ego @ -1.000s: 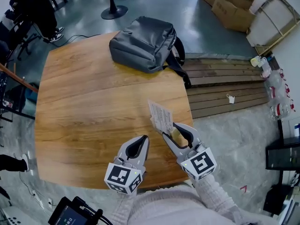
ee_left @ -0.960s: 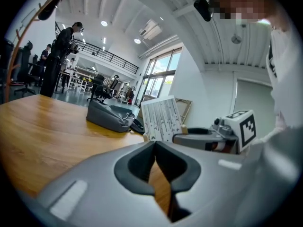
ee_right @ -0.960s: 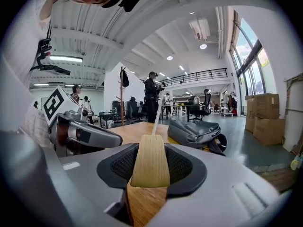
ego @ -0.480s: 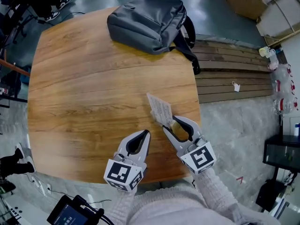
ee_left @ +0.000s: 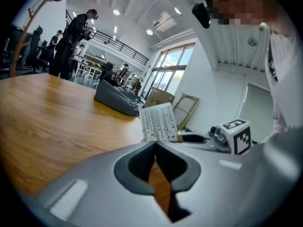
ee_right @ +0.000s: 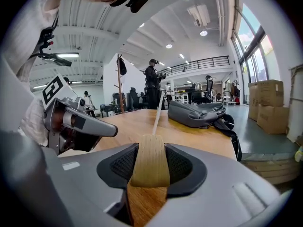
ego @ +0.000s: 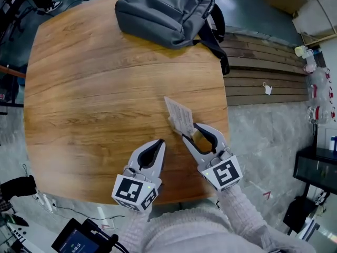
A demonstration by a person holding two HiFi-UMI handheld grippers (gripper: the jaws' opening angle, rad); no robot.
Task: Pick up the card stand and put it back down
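- The wooden counter [ego: 95,88] is offering plenty of bare surface. I am judging that the set-down is calling for a flat patch straight under the load, a little in from the right-hand edge.
- The grey backpack [ego: 163,9] is lying at the far side, well apart from the work, and is posing no obstacle.
- The left hand-held gripper [ego: 159,144] is hovering just beside the right one, with its jaws together and nothing between them. It is best kept out of the way, since a nudge could be tipping the card.
- The right hand-held gripper [ego: 191,133] is clamping the wooden base of the card stand between its pads and is pointing forward and slightly down.
- The card stand [ego: 181,121] is sitting in that grip low over the near right part of the counter. Whether its base is touching the wood I cannot tell.
- For a clean finish, I am suggesting lowering with the base level, opening the jaws only once it is resting flat, then drawing straight back so the pads are not dragging it.
- The printed card [ee_left: 158,123] is standing upright in the base. Being thin, it is likely making the stand easy to topple if it is released tilted.
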